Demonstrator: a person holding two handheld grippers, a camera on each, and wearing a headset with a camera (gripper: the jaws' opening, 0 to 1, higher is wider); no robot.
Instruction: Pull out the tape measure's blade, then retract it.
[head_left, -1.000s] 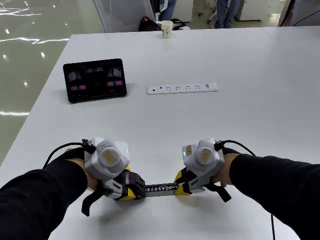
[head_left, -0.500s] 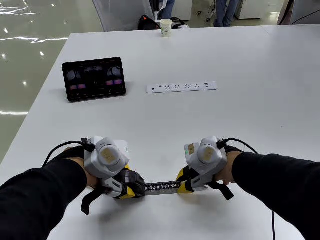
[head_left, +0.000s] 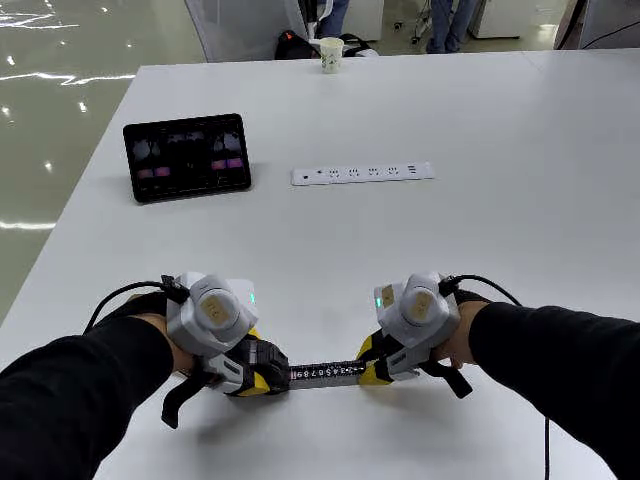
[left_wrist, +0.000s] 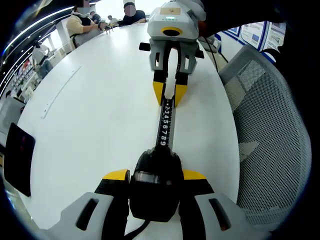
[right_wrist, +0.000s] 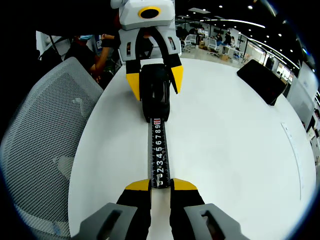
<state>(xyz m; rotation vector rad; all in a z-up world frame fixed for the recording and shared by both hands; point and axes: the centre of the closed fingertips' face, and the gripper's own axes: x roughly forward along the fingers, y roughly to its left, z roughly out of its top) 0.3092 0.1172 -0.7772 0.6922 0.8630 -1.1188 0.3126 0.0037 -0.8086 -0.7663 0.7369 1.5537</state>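
Observation:
A black tape measure case (head_left: 262, 366) (left_wrist: 156, 182) (right_wrist: 154, 95) rests low over the white table (head_left: 400, 240), with my left gripper (head_left: 255, 372) (left_wrist: 156, 176) shut on it. Its black blade (head_left: 328, 373) (left_wrist: 166, 125) (right_wrist: 158, 152), printed with white numbers up to about 9, runs straight out to my right gripper (head_left: 371, 367) (right_wrist: 160, 185), which is shut on the blade's tip. The left gripper view shows the right gripper (left_wrist: 169, 95) facing it along the blade, and the right gripper view shows the left gripper (right_wrist: 154, 82) the same way.
A dark tablet (head_left: 187, 157) stands propped at the left of the table, a white power strip (head_left: 362, 174) lies mid-table, and a paper cup (head_left: 331, 55) sits at the far edge. A grey mesh chair (left_wrist: 270, 130) (right_wrist: 47, 135) stands by the near edge. People sit in the background.
My right gripper has moved right with the blade's tip, so more blade shows between the grippers. The left gripper with the case has stayed put.

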